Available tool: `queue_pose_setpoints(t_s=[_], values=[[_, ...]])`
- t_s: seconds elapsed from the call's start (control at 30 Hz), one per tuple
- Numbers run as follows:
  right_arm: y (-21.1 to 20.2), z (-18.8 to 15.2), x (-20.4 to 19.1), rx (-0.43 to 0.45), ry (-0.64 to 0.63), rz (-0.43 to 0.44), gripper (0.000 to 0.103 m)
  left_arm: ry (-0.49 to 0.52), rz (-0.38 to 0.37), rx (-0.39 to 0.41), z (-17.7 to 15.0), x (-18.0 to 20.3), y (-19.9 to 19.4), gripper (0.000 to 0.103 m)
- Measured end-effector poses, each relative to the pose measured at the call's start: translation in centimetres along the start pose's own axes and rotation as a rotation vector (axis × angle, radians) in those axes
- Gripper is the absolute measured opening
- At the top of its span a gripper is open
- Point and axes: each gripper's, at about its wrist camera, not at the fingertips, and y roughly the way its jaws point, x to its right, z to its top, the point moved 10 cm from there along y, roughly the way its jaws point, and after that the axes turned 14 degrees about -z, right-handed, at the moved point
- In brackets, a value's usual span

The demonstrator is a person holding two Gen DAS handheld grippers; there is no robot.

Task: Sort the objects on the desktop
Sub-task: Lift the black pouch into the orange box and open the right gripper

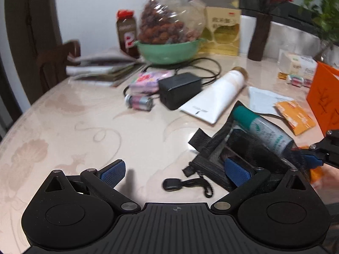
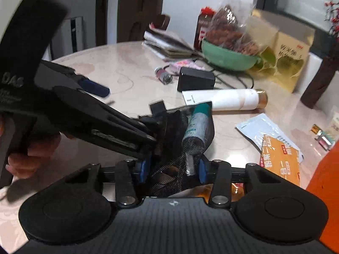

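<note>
Where the round marble-patterned counter [image 1: 74, 114] curves toward its near edge, a black mesh pouch [image 2: 173, 169] lies with a teal-capped spray can [image 2: 196, 131] pushed partway into its mouth. Toward the far edge stand a green bowl [image 1: 169, 50] under a clear bag of dried fruit and a yellow box [image 1: 224, 31]; nearer the middle lie a white tube [image 1: 222, 89] and a black power adapter [image 1: 180, 90]. An orange sachet [image 2: 279, 163] sits near the right edge. The right claw [image 2: 171, 170] has its blue pads on either side of the pouch mesh, pinching it. The left claw [image 1: 175, 173] gapes wide, its right finger [image 1: 236, 172] against the pouch's edge, nothing gripped.
</note>
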Motion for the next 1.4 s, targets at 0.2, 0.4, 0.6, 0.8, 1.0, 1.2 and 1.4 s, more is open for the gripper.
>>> queue_pose_setpoints(t_s=[0.2, 0.4, 0.6, 0.8, 1.0, 1.2, 1.4], values=[[-1.0, -0.5, 1.1, 0.035, 0.080, -0.014, 0.045, 0.011, -0.024, -0.009, 0.1, 1.6, -0.1, 0.099], [-1.8, -1.0, 1.9, 0.035, 0.124, -0.020, 0.043, 0.051, -0.017, 0.000, 0.3, 3.5, -0.4, 0.097], [-2.2, -1.6, 2.8, 0.039, 0.192, -0.020, 0.042, 0.061, 0.020, 0.008, 0.5, 4.7, -0.3, 0.097], [-2.7, -1.9, 4.0, 0.047, 0.274, -0.034, 0.042, 0.078, 0.007, 0.019, 1.1, 6.7, -0.3, 0.086], [-3.5, -1.8, 5.1, 0.052, 0.336, -0.029, 0.040, 0.084, -0.001, 0.022, 1.8, 7.8, -0.3, 0.086], [-4.5, -2.0, 5.8, 0.062, 0.391, -0.034, 0.040, 0.102, -0.009, 0.043, 2.5, 8.9, -1.1, 0.086], [-7.1, -0.9, 7.4, 0.114, 0.420, -0.057, 0.040, 0.133, -0.015, 0.097, 4.9, 10.6, -3.1, 0.088]])
